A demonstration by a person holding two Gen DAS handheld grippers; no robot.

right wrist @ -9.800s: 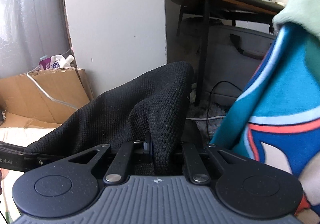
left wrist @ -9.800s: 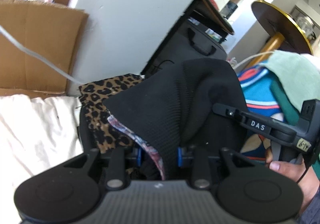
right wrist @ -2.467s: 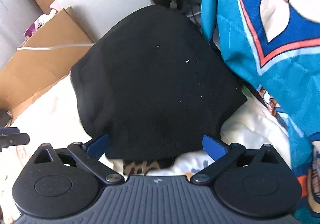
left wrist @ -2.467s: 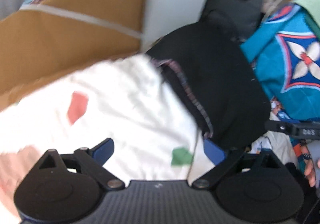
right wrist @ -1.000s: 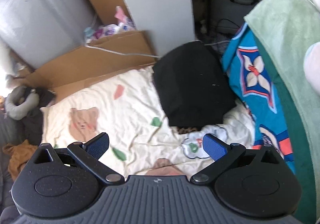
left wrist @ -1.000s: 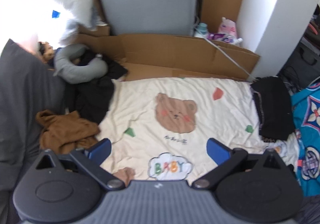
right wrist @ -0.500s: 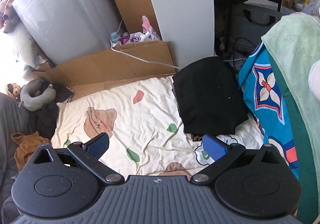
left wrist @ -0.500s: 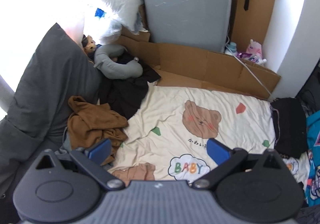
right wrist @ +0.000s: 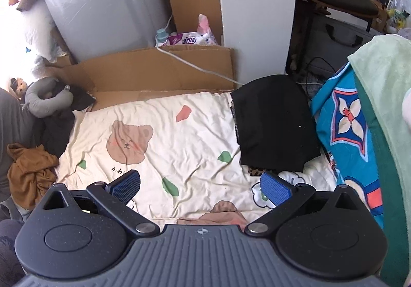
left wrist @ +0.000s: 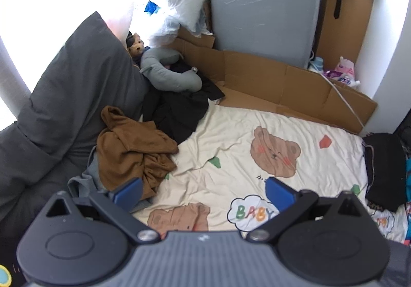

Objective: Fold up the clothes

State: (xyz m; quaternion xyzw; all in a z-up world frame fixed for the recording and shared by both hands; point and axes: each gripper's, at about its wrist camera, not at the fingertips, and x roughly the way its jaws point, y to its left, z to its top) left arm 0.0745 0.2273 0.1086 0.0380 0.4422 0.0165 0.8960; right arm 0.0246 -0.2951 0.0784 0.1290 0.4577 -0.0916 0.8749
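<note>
Above the bedsheet, hand-held grippers wide, empty

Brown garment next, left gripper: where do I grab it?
Take the brown garment with the open left gripper, probably at the raised fold at its top, coming from above. It lies crumpled with no flat hem showing, and its lower edge overlaps grey cloth.
</note>
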